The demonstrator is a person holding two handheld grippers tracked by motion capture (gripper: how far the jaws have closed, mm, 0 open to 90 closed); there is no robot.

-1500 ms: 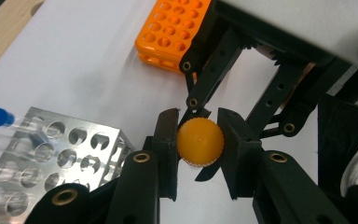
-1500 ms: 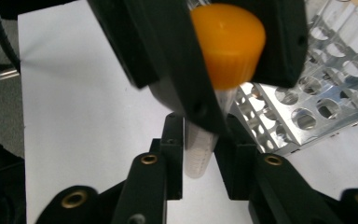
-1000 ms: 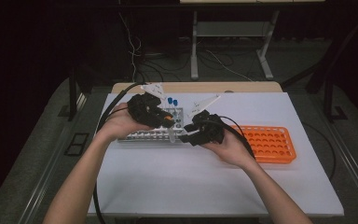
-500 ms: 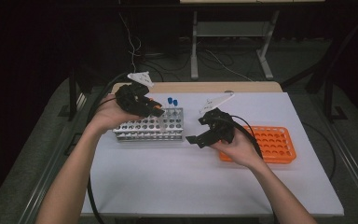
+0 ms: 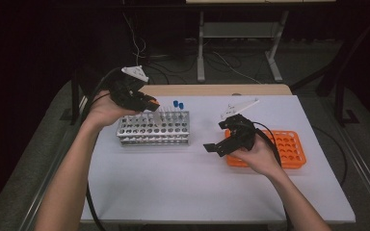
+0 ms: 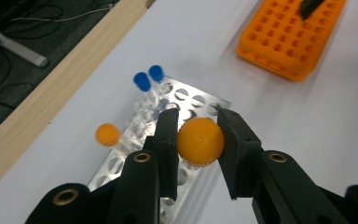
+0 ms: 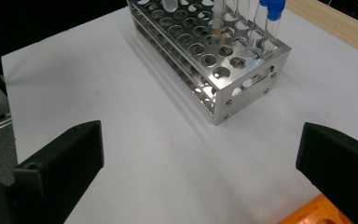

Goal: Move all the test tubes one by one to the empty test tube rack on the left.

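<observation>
My left gripper (image 5: 148, 103) hangs over the back left of the metal tube rack (image 5: 154, 130), shut on an orange-capped tube (image 6: 200, 141) whose cap sits between the jaws. In the left gripper view a second orange-capped tube (image 6: 108, 135) and two blue-capped tubes (image 6: 149, 78) stand in the rack (image 6: 193, 100). My right gripper (image 5: 223, 137) hovers over the table between the metal rack and the orange rack (image 5: 282, 150). Its jaws have just been opening and now stand wide apart with nothing between them (image 7: 196, 163).
The metal rack (image 7: 205, 51) has many vacant holes. The orange rack (image 6: 293, 37) lies at the right of the white table (image 5: 183, 187). A wooden strip (image 5: 217, 90) runs along the back edge. Cables trail from both grippers.
The two grippers, close together over the metal rack before, have drawn apart. The left one went left and back with the tube; the right one went right and opened its jaws.
</observation>
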